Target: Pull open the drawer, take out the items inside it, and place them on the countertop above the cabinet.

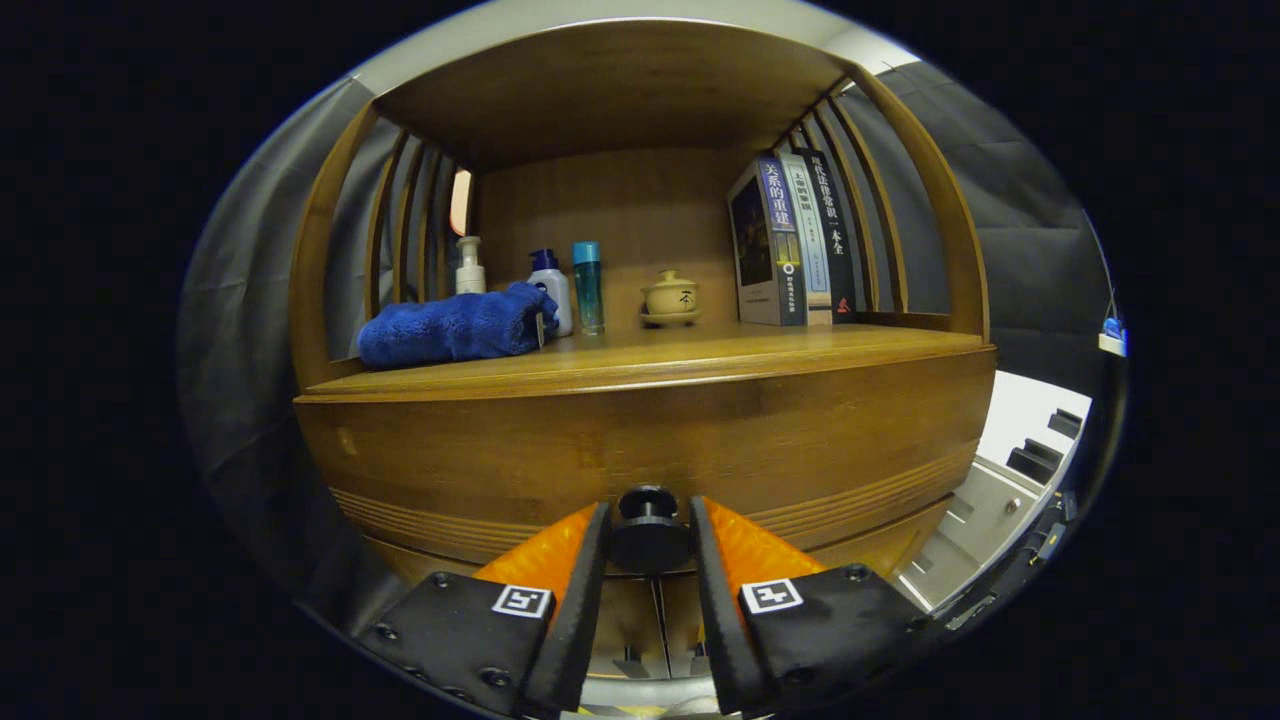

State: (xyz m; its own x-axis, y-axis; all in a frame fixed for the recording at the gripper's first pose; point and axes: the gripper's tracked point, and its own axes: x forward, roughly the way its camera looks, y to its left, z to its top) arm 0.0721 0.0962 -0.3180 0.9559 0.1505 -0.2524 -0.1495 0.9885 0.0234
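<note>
Fingers [648, 525] seemingly clamped on black drawer knob [648, 535] between them, closed drawer [640, 450] just beyond

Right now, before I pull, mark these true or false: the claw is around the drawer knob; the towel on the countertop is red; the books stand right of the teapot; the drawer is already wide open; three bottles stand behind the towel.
1. The claw has its fingers either side of the black drawer knob: true.
2. The towel is red: false, it is blue.
3. The books stand right of the teapot: true.
4. The drawer is wide open: false, no inside is visible yet.
5. Three bottles stand by the towel: true.
</note>
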